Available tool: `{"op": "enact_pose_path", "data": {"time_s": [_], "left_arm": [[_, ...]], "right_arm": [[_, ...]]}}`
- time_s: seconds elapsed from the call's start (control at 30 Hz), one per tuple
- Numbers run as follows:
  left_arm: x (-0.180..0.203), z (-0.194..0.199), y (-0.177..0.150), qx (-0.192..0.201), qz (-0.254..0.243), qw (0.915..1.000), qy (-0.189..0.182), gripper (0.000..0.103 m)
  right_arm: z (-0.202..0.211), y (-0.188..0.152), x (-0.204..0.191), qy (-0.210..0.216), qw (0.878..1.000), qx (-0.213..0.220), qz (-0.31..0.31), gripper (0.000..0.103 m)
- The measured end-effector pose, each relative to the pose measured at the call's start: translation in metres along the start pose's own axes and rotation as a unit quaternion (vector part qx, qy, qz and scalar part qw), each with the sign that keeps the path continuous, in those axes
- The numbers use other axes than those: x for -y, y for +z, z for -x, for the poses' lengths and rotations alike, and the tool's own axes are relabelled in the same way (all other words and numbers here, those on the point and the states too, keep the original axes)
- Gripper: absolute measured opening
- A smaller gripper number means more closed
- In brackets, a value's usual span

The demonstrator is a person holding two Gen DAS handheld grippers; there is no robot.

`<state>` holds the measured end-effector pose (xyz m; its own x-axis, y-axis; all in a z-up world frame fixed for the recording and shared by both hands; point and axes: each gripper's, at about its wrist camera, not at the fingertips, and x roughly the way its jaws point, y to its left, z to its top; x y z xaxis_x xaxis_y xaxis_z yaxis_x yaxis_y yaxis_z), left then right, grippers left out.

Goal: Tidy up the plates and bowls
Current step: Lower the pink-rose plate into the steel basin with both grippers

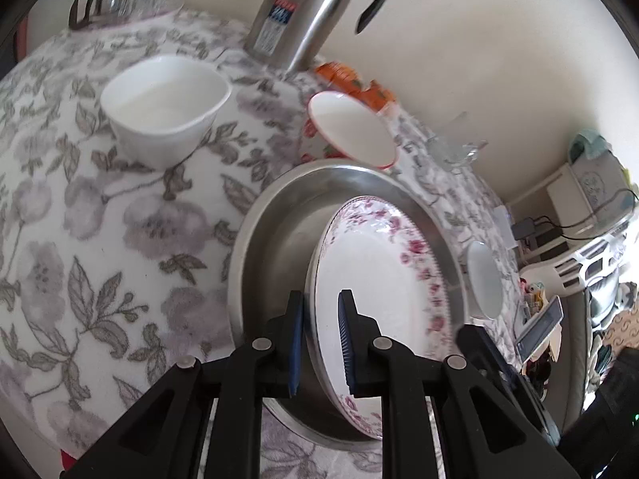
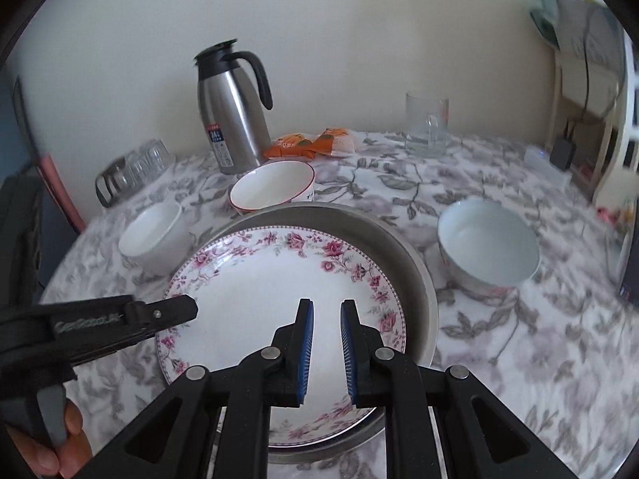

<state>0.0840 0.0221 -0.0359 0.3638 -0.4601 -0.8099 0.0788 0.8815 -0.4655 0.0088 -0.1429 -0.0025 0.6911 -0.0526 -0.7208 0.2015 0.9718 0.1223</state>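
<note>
On the left, my left gripper [image 2: 187,306] has its jaws clenched on the near-left rim of the floral plate [image 2: 279,311], steadying it as it settles inside the steel pan [image 2: 419,279] mid-worktop. My right gripper [image 2: 326,349] hovers over the plate's near edge, jaws closed on nothing. Bowls wait around.
</note>
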Motion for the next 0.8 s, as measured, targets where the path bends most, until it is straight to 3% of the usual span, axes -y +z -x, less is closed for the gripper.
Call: {"op": "enact_pose_path", "data": {"time_s": [0.1, 0.2, 0.47, 0.8], "left_arm": [[-0.011, -0.009, 0.003, -0.008, 0.020, 0.9997, 0.015, 0.017], [-0.016, -0.013, 0.005, -0.008, 0.035, 0.9993, 0.001, 0.017], [-0.008, -0.019, 0.010, 0.004, 0.019, 0.9997, 0.015, 0.017], [-0.002, -0.039, 0.021, 0.006, 0.000, 0.9992, 0.038, 0.017]], "right_arm": [[-0.002, 0.002, 0.009, -0.008, 1.000, -0.002, -0.012, 0.015], [-0.005, 0.001, 0.026, -0.021, 0.999, -0.011, -0.033, 0.015], [-0.014, 0.000, 0.065, -0.018, 0.993, -0.030, -0.111, 0.015], [-0.029, 0.007, 0.075, -0.008, 0.990, -0.041, -0.134, 0.015]]}}
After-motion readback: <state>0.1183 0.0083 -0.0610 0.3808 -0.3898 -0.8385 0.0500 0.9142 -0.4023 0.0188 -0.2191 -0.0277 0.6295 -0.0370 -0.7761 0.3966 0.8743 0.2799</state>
